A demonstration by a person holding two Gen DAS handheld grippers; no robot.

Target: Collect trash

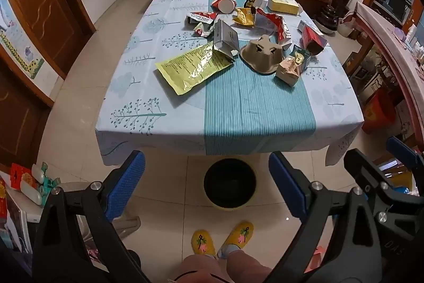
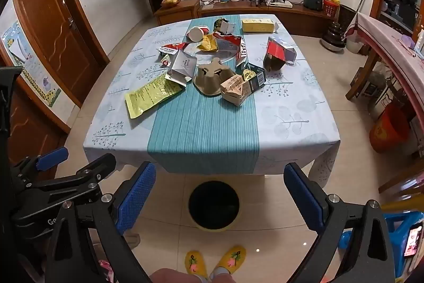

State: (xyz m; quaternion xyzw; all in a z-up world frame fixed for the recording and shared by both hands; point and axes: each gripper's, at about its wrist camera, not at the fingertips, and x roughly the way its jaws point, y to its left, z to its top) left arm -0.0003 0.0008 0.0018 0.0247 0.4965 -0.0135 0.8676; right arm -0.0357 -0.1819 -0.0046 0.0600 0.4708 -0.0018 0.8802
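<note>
Both sets of tongs hang wide apart and empty: left tongs (image 1: 206, 186), right tongs (image 2: 220, 196). Just below them, a black trash bin (image 2: 214, 206) stands on the floor at the tabletop's (image 2: 291, 123) near edge. Further in, a yellow packet (image 2: 151, 94) lies toward the left edge, a cardboard cup carrier (image 2: 212, 78) sits mid-tabletop, and crumpled wrappers (image 2: 225, 44) crowd the far edge.

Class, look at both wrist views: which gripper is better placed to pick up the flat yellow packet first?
Left, probably. The yellow packet lies on the table's left side, nearer the left gripper; both grippers are open and empty.
</note>
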